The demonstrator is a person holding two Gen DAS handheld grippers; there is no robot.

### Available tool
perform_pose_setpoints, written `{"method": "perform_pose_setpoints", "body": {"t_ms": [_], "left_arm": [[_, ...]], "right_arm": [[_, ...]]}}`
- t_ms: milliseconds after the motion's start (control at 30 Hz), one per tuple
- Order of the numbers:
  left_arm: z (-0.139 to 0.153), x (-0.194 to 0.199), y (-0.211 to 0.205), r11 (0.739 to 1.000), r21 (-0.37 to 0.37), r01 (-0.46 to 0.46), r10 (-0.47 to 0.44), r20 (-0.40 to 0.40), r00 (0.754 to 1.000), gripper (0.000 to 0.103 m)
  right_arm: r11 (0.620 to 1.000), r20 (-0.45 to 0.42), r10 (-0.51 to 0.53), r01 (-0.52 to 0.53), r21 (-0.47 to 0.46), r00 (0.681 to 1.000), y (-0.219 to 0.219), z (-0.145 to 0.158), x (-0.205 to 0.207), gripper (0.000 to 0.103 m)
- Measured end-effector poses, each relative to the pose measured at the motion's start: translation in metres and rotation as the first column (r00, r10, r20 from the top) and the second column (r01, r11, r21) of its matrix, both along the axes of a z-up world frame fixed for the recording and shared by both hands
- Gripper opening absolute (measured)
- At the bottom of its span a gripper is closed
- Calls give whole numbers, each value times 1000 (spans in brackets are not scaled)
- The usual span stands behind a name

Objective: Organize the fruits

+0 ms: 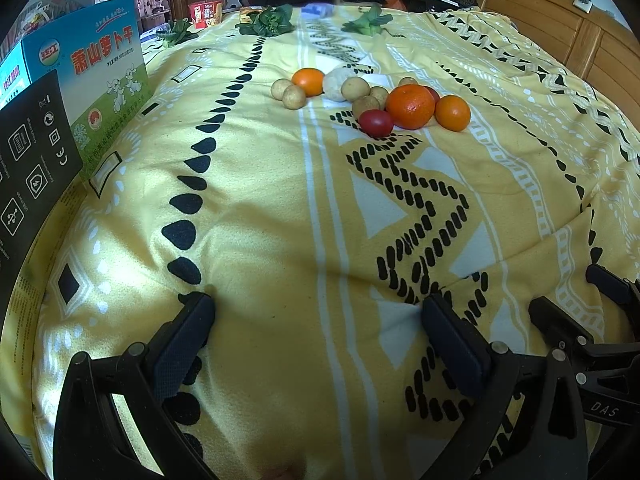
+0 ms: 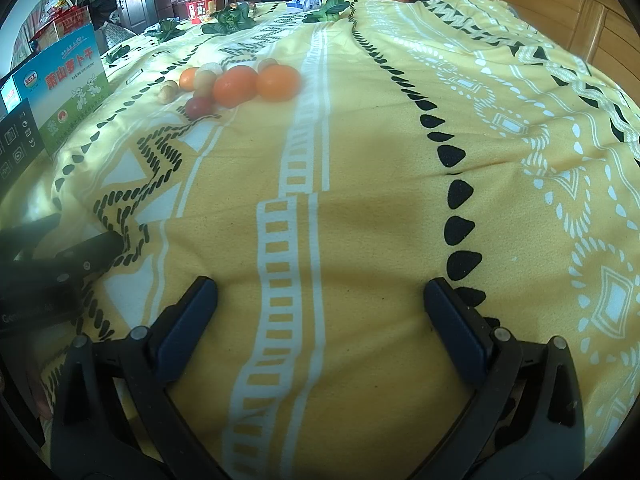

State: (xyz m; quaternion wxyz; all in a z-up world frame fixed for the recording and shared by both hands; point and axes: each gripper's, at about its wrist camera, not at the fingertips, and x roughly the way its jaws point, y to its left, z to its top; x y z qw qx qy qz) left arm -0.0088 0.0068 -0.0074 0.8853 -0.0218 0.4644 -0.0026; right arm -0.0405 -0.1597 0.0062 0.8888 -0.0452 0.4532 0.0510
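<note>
Fruit was seen from the left wrist as a loose cluster far ahead on a yellow patterned bedspread [image 1: 260, 208]: a large orange [image 1: 410, 106] in the middle, a smaller orange [image 1: 452, 113] touching its right side, a red tomato [image 1: 375, 123] just in front, and a third orange [image 1: 308, 81] to the left among small tan round pieces [image 1: 294, 97]. The left gripper [image 1: 318, 320] was held with its jaws wide apart and empty. A blue and green carton [image 1: 106, 76] stood at the left edge, and leafy greens [image 1: 270, 20] lay beyond the cluster.

From the right wrist, the same cluster was seen up left, the large orange [image 2: 235, 86] beside the smaller orange [image 2: 278, 82], the tomato [image 2: 199, 107] nearest. The right gripper [image 2: 320, 314] was likewise spread open, holding nothing. Bare bedspread [image 2: 360, 200] lay between jaws and fruit.
</note>
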Motion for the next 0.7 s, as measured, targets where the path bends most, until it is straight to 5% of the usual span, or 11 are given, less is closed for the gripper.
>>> {"method": "perform_pose_setpoints", "body": {"t_ms": [700], "left_arm": [[-1,-7,-3,1000,1,1,-1,4,1000,103]], "right_arm": [[1000,0,0,0,0,1000,0,0,0,103]]}}
